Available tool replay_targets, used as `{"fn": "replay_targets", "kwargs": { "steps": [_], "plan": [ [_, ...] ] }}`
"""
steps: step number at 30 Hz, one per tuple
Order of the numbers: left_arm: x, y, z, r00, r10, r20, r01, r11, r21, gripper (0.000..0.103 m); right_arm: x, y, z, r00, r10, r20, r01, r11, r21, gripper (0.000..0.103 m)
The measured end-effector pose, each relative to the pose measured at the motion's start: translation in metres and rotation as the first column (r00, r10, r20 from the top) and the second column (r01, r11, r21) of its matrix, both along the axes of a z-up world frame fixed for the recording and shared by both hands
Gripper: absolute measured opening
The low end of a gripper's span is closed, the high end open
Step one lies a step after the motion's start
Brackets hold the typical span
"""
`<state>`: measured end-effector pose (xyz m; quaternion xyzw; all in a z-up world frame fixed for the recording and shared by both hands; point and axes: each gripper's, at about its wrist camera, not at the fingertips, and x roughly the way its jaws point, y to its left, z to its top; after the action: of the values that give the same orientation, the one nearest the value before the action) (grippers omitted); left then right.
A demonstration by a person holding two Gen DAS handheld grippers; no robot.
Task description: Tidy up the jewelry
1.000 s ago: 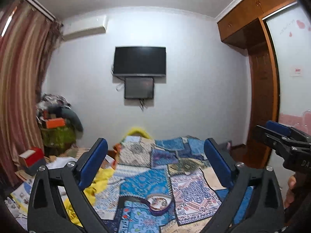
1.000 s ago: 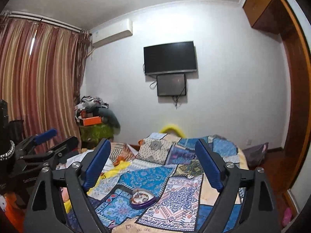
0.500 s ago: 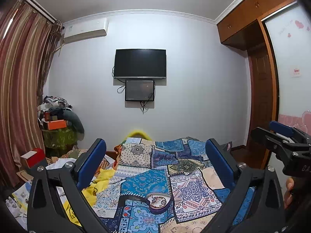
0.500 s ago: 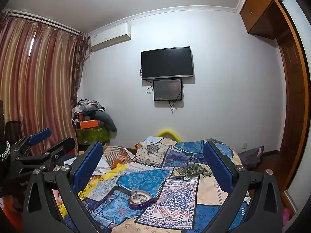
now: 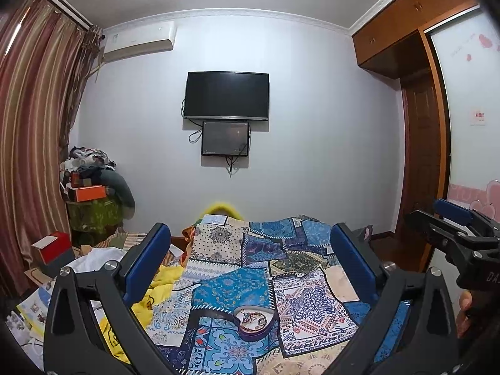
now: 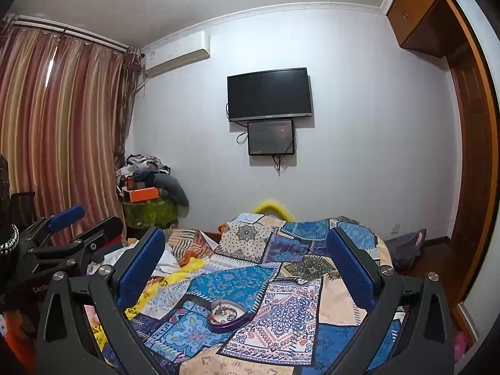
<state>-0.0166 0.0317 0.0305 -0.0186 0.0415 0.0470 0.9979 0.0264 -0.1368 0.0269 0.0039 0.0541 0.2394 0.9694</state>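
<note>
A purple heart-shaped tray holding small jewelry pieces lies on the blue patchwork bedspread; it also shows in the right wrist view. My left gripper is open and empty, held above the bed, well short of the tray. My right gripper is open and empty, also above the bed and apart from the tray. Each gripper shows at the edge of the other's view, the right one and the left one.
A yellow cloth and white papers lie left of the bedspread. A red box and a cluttered green stand are by the curtain. A TV hangs on the far wall. A wooden wardrobe stands at right.
Both grippers have tilted upward and drawn back a little, so the room sits lower in view. The tray has not moved. Both grippers stay open.
</note>
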Motion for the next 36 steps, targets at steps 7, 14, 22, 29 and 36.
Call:
{"fn": "replay_targets", "kwargs": {
  "steps": [7, 14, 22, 29, 36],
  "plan": [
    [0.005, 0.003, -0.005, 1.000, -0.010, -0.014, 0.009, 0.999, -0.033, 0.103, 0.001, -0.003, 0.002, 1.000, -0.003, -0.006, 0.003, 1.000, 0.007, 0.102],
    [0.009, 0.005, -0.005, 1.000, -0.011, -0.029, 0.010, 0.999, -0.037, 0.103, 0.002, -0.004, 0.000, 1.000, -0.007, -0.019, 0.007, 1.000, 0.008, 0.102],
    [0.010, 0.005, -0.007, 0.999, -0.019, -0.038, 0.018, 0.999, -0.036, 0.103, 0.004, -0.006, 0.000, 0.999, -0.006, -0.032, 0.007, 1.000, 0.016, 0.102],
    [0.011, 0.008, -0.008, 0.999, -0.025, -0.047, 0.023, 0.999, -0.047, 0.103, 0.005, -0.006, 0.000, 0.999, -0.007, -0.033, 0.007, 1.000, 0.015, 0.102],
    [0.012, 0.009, -0.009, 0.998, -0.037, -0.044, 0.035, 0.998, -0.044, 0.103, 0.007, -0.008, -0.001, 0.999, -0.007, -0.038, 0.008, 1.000, 0.024, 0.102]
  ]
}}
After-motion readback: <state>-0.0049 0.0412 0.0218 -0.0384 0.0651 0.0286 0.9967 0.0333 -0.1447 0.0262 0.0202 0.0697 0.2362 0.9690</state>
